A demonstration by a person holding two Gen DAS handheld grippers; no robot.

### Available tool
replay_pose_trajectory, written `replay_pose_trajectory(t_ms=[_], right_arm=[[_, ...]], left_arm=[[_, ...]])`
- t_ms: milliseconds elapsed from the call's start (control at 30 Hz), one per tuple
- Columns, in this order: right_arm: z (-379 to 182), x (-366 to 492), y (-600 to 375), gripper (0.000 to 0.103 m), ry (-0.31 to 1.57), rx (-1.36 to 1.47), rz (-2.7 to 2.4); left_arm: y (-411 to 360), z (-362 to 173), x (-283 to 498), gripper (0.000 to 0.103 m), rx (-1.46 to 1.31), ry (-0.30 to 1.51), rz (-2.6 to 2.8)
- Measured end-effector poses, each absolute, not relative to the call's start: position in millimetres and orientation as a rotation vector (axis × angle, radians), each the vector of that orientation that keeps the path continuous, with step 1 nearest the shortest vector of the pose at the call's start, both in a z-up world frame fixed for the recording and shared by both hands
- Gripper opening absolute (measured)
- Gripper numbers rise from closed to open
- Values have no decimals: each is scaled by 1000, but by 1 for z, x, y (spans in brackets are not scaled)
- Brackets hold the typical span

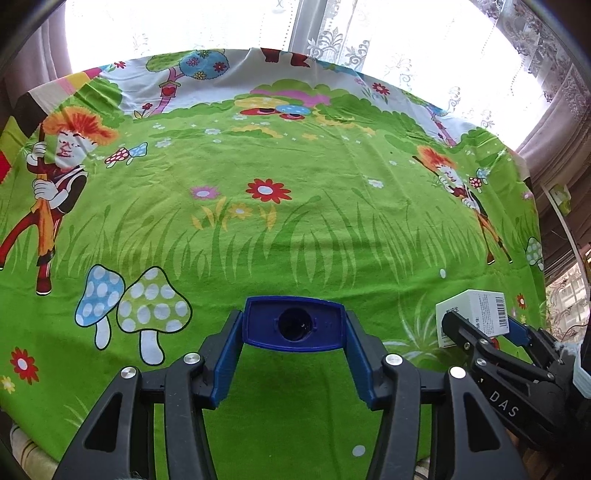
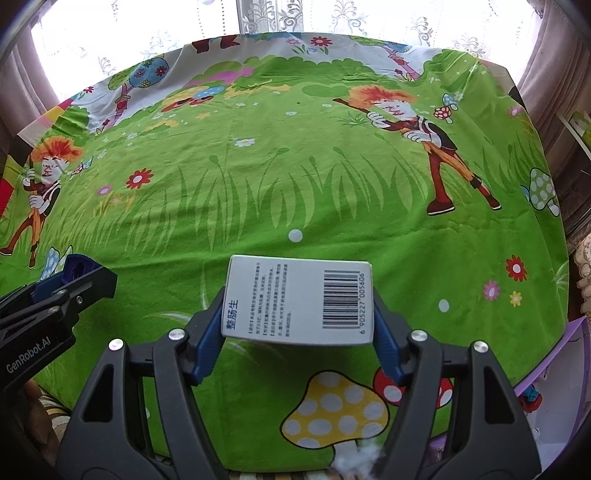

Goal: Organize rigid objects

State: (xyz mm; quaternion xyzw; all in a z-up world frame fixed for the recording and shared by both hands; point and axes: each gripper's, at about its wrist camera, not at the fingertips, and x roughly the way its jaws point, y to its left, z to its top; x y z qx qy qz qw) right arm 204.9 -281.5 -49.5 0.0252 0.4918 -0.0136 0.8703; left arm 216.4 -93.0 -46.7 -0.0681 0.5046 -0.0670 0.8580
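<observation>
1. Nearest the left wrist camera, the left gripper (image 1: 293, 328) has its blue fingers (image 1: 225, 362) pressed on the short ends of a blue plastic piece (image 1: 258, 325) with a round hole, held crosswise just above the cloth.
2. Nearest the right wrist camera, the right gripper (image 2: 297, 306) clamps a white carton (image 2: 280, 295) by its two ends, barcode up, long axis running across the jaws.
3. Both hands are loaded and side by side: the carton sits just to the right of the blue piece, near but apart.
4. Beyond them the green cartoon tablecloth (image 1: 295, 229) lies bare to its far edge, so either item can likely be set down straight ahead.
5. Farthest back, lace curtains (image 2: 369, 22) cover a bright window.
</observation>
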Motion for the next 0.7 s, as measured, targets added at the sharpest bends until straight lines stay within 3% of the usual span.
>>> replay_pose_trajectory(t_ms=[700], right_arm=[[-18, 140, -298, 72, 968, 78, -31]], left_arm=[[-115, -8, 154, 53, -175, 991, -251]])
